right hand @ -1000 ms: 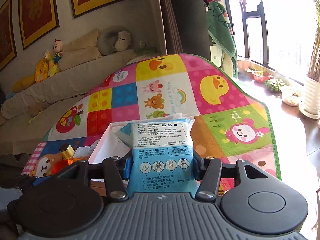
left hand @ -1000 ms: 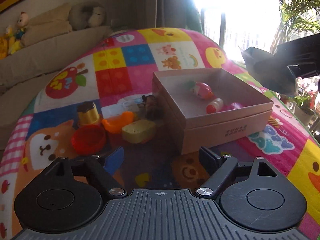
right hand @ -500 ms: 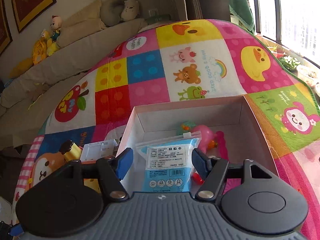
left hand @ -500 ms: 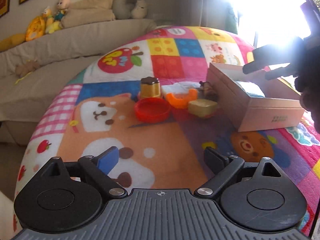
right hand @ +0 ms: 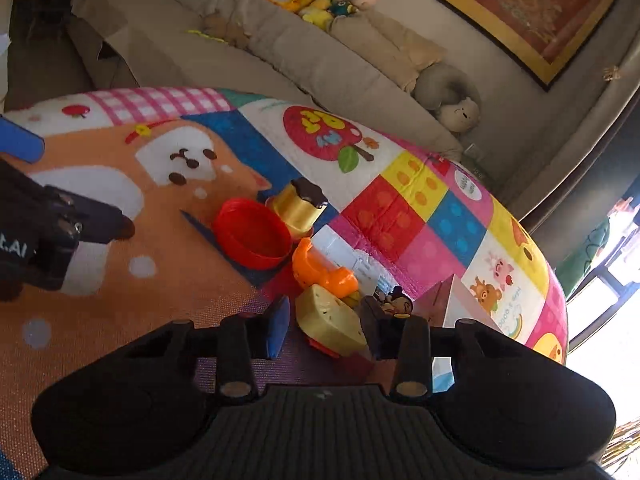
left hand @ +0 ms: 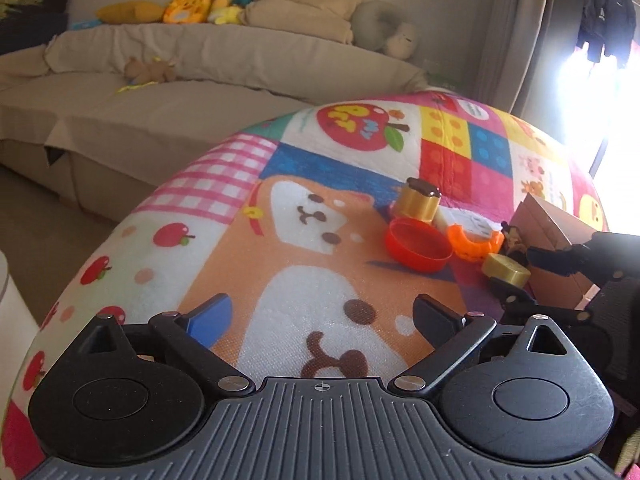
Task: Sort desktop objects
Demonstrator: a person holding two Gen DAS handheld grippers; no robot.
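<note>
yellow cheese block: lies on the surface between the right gripper's two fingers, both close to its sides, contact unclear; also seen in the left wrist view just beside the box
right gripper: low over the mat, jaws part open around the cheese block, not clamped as far as can be told; blue pad on one finger
orange curved toy: just behind the cheese block, touching or nearly touching it
red round lid: open side up, beside the orange toy, left of it in the right wrist view
gold cup with dark top: upright, touching the back rim of the red lid
small dark figurine: right beside the cheese block, against the box corner
pink cardboard box: at the right edge of the pile, contents hidden in both views
white flat card: under or behind the orange toy, partly covered
left gripper: hovers above the dog picture, well apart from the pile, jaws wide, nothing between them
surface: covered by a colourful cartoon patchwork mat
sofa: beige, behind the surface, plush toys along its back
</note>
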